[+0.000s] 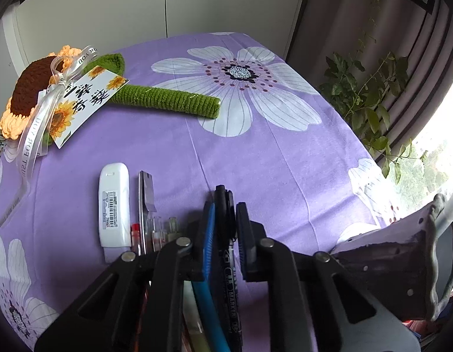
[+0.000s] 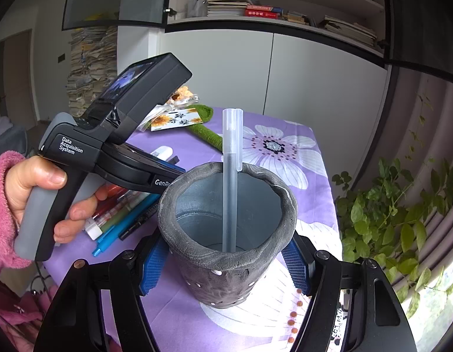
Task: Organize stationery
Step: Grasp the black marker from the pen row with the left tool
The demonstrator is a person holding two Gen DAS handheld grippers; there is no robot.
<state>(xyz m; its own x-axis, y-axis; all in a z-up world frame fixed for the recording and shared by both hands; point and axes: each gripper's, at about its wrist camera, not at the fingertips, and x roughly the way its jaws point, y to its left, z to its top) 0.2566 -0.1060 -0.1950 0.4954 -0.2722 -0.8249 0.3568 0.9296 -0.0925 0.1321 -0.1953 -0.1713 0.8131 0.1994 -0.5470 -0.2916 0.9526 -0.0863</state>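
Left tongs [image 1: 223,234] were clamped on a black marker [image 1: 226,220] lying among the pens on the worktop [image 1: 255,158]. Right tongs [image 2: 226,261] gripped the grey pen pot [image 2: 226,264], just right of the left tongs. Pick-up step; next, judged: lift marker, lower it into the pot.

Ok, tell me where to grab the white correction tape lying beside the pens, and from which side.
Take the white correction tape across its narrow width near mid-body, coming from above. It lies flat and lengthwise on the purple cloth, its left long side free; pens lie close along the right, so place that finger carefully.
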